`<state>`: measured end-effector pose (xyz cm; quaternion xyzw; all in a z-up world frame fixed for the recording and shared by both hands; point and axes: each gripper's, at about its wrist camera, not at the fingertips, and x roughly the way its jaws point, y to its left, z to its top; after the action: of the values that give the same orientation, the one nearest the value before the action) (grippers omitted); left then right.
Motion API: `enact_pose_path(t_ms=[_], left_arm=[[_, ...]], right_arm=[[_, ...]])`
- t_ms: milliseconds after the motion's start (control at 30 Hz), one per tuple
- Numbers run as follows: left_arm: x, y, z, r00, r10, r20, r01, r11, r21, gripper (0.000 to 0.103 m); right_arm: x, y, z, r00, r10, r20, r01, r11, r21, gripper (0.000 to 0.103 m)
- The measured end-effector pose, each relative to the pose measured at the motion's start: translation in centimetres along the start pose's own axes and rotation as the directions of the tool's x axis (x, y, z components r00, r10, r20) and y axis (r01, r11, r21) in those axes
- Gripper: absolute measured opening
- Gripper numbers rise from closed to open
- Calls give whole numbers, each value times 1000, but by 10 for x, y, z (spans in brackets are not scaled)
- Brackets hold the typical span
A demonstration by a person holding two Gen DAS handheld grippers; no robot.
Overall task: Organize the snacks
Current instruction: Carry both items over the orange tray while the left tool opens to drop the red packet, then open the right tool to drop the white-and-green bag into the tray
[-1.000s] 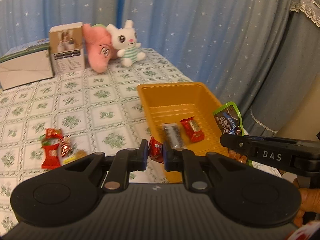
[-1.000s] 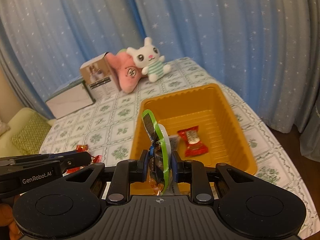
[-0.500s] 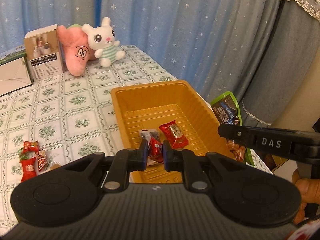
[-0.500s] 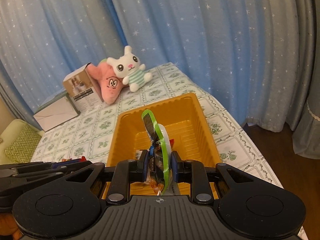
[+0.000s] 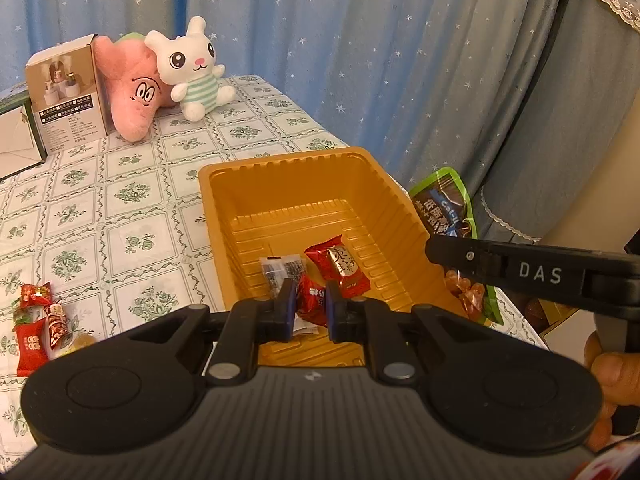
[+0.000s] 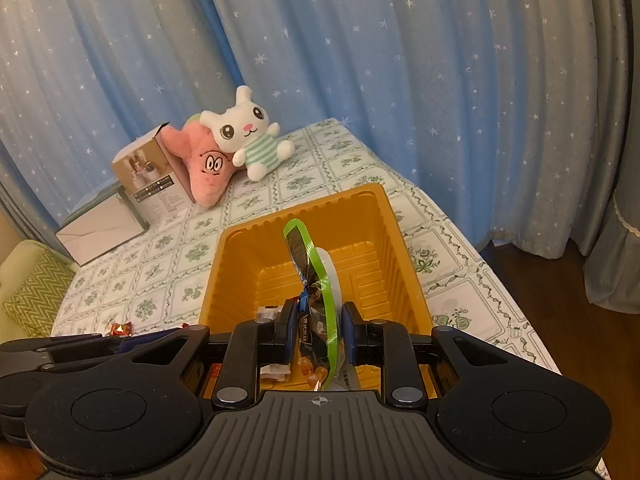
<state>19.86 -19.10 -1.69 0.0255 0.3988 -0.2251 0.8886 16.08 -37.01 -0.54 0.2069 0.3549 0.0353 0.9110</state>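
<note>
Left wrist: left claw [image 5: 311, 309] clamps crinkly red candy [image 5: 312, 304]; right claw [image 6: 320, 332] clamps glossy green-edged pouch [image 6: 316, 280]

The left tongs [image 5: 311, 312] tilt downward with their jaws pinched tight on a small red candy [image 5: 312, 306]. The right tongs [image 6: 320, 336] slant down too, clamped on a green-edged snack bag [image 6: 316, 300] (held edge-on, upright between the pads). A hand [image 5: 612, 380] grips the right tongs' handle at the left view's right edge.
</note>
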Motion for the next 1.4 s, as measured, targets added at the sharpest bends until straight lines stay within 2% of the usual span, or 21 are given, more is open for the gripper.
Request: enact_pose_path(t_ms=[100,233,600,967,1033,1167,1400], left_arm=[[5,1,0,1000,-15,0,15,1000,-13,14],[6,2,1,1000,-11,2,11,1000,-18,23],[-9,20,-8,1000,21,4,-21,998,-62,23],[-18,31,-15,999,32,9,-32,995,-93,24],[-19,33,-15,999,36,10,-35,995,-96,26],[-23,35,-17,999,46,15,-44,994,-104,28],[-42,38,-26,997,64,33,-59,991,-123,33]], right_arm=[[1,-1,0,1000,-2,0,2,1000,3,23],[0,-3,1,1000,-5,1,5,1000,5,23],[1,-1,1,1000,6,-10,-6,1000,6,24],[28,6,10,998,28,-58,-27,1000,12,24],[29,4,12,998,41,-55,-40,999,34,25],[21,1,11,999,35,-33,-33,998,58,37],[-3,1,2,999,49,-15,-48,994,94,38]])
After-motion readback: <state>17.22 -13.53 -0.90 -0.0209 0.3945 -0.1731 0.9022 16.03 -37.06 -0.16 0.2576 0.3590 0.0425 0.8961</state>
